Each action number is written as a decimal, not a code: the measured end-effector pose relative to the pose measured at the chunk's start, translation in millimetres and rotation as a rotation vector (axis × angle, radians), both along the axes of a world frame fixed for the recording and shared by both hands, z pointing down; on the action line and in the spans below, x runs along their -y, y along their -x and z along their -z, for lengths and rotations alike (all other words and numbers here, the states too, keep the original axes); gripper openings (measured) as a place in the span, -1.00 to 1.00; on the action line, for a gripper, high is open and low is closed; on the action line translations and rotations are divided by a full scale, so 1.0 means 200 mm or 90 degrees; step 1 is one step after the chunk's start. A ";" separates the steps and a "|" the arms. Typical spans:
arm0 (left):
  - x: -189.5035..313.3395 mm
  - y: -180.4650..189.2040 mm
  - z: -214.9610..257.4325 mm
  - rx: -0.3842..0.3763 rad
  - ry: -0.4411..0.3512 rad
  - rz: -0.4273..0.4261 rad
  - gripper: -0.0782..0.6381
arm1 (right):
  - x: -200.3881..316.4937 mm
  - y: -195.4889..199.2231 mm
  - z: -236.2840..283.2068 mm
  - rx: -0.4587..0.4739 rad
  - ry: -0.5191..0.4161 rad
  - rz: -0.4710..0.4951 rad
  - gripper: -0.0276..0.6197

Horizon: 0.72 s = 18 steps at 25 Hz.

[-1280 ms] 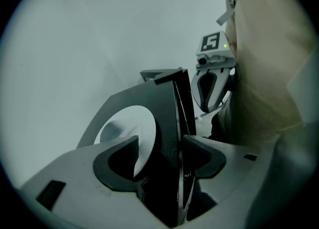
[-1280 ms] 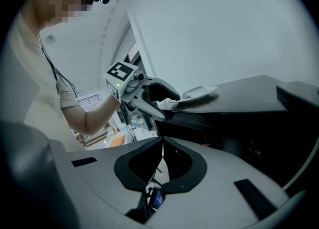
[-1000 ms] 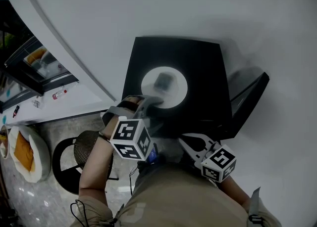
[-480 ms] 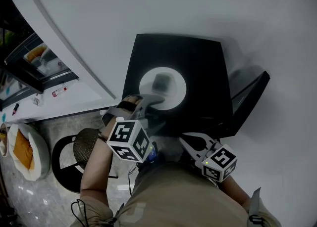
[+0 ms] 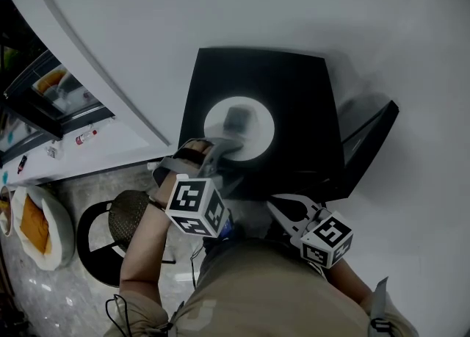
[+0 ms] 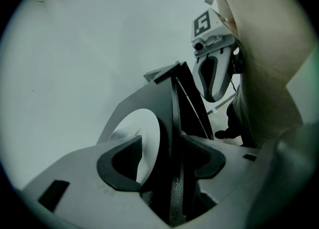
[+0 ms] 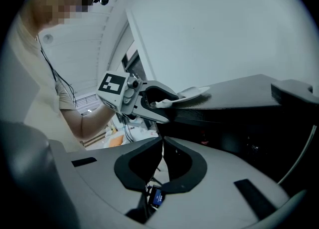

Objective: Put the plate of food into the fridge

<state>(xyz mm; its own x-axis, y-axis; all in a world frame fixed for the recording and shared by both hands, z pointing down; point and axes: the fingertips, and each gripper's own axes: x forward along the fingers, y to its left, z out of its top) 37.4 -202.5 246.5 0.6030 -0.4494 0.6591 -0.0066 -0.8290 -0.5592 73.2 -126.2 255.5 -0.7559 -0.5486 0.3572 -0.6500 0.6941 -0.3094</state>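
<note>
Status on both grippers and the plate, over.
Left hand-held gripper clamped on plate rim, plate atop fridge. Right hand-held gripper shut, empty. Door open; interior unseen.

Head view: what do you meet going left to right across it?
Orange cushion → round black stool → left tongs, clamped on the white plate → right tongs, shut and empty → open black door.

Left tongs [image 5: 224, 150] clamped — right tongs [image 5: 275, 203] closed
</note>
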 end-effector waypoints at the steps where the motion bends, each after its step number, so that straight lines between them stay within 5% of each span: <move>1: 0.00 0.00 0.00 -0.007 -0.006 0.002 -0.07 | 0.00 0.00 0.00 0.000 0.001 0.000 -0.84; 12: -0.04 0.04 0.05 -0.062 -0.007 0.019 -0.30 | 0.01 0.04 -0.01 -0.008 0.011 0.015 -0.84; 18: -0.04 0.03 0.05 -0.047 -0.042 0.010 -0.29 | 0.02 0.06 -0.02 -0.005 0.015 0.017 -0.84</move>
